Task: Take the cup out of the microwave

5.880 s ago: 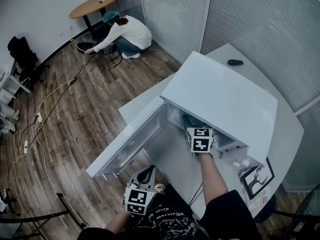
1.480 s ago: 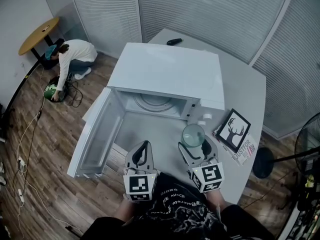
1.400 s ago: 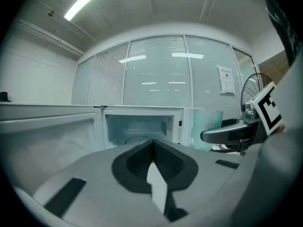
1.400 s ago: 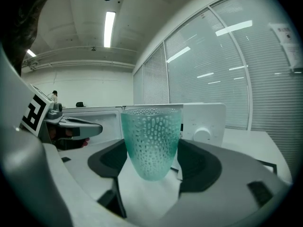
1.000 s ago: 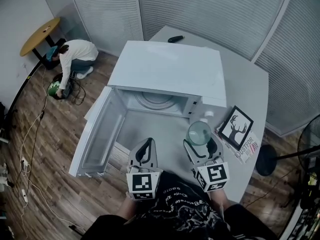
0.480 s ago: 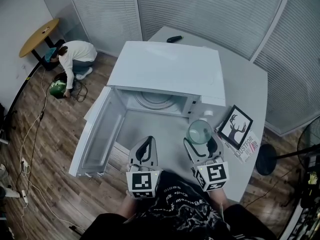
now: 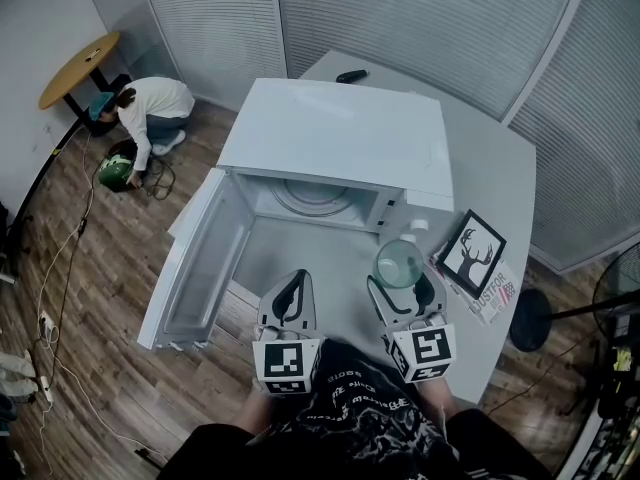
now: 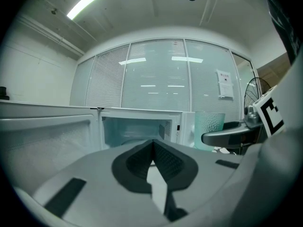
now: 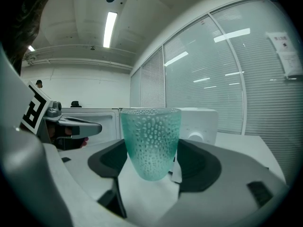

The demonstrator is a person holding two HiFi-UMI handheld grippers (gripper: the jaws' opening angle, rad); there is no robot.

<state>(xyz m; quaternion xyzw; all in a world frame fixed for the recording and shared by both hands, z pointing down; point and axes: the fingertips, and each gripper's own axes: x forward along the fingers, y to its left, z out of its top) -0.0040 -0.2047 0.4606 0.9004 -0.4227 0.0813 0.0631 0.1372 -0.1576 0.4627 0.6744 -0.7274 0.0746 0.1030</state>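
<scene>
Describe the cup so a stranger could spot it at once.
A white microwave stands open on the pale grey table. In front of it, the right gripper holds a translucent teal dimpled cup, the only see-through thing, left of the black-framed deer picture.

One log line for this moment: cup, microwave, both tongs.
cup: outside, upright | right tongs: shut on cup | left tongs: shut, empty | microwave: door open

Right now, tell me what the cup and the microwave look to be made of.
The cup: translucent teal with a dimpled, frosted surface; glass or plastic, can't tell which. The microwave: smooth white casing with a soft sheen, probably painted metal.
</scene>
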